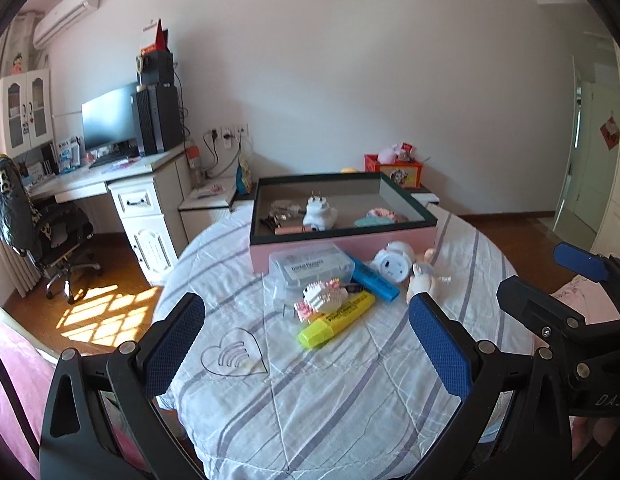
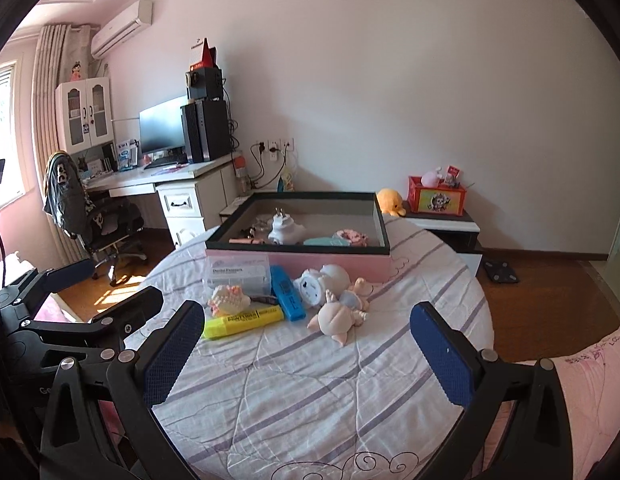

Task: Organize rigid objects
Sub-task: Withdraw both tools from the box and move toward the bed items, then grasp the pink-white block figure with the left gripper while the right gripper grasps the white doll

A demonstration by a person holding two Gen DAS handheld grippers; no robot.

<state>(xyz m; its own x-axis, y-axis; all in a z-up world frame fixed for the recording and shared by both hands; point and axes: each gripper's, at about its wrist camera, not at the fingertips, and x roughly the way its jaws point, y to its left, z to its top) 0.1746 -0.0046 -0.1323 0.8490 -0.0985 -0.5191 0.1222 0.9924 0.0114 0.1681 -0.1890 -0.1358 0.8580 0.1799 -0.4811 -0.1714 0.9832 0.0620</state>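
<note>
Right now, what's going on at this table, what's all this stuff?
A person is tidying small items into a pink box on the striped tablecloth. Both the left gripper and the right gripper hover open and empty. A yellow highlighter, blue highlighter, clear plastic case, white alarm clock and doll lie outside the box; a white plug is inside.

The left gripper point(image 1: 306, 348) and right gripper point(image 2: 306, 350) are held side by side at about the same height, both pointed forward, with jaws spread wide and nothing gripped between the blue pads point(image 1: 440, 354).
</note>
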